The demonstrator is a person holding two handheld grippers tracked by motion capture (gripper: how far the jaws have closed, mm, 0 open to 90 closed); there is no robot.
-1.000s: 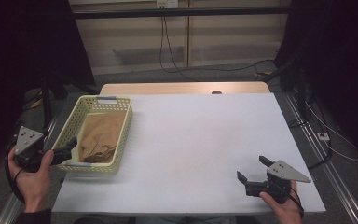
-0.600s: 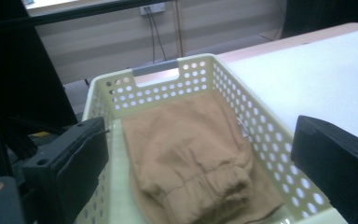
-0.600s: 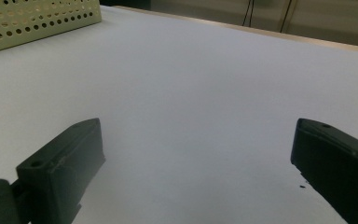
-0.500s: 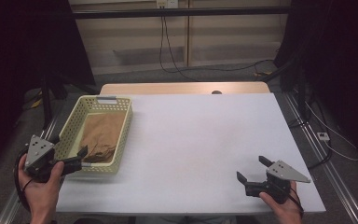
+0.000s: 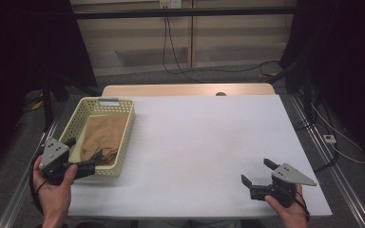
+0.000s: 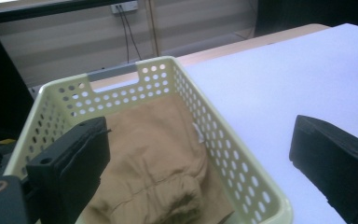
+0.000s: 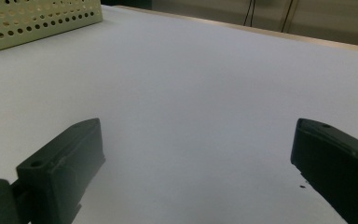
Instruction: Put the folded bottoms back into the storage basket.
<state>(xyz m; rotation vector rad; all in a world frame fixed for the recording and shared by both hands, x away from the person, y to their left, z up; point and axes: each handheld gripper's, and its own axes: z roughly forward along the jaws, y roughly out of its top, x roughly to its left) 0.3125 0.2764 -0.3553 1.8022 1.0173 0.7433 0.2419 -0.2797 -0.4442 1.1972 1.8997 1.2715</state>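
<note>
At the lower left of the high view, the person's left hand [image 5: 52, 187] is holding the left gripper [image 5: 83, 159] at the near end of the pale yellow perforated plastic basket [image 5: 123, 142], jaws standing wide apart and straddling the basket's near right corner. A folded tan cloth [image 6: 154, 154] is lying inside the basket. At the lower right, the right hand [image 5: 287, 209] is keeping the right gripper [image 5: 255, 172] low over the white table top [image 5: 204, 137], jaws spread wide with nothing between them.

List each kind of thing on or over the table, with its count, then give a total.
Basket: 1
Brown cloth, inside the basket: 1
Grippers, left and right, jaws open: 2
Total: 4
</note>
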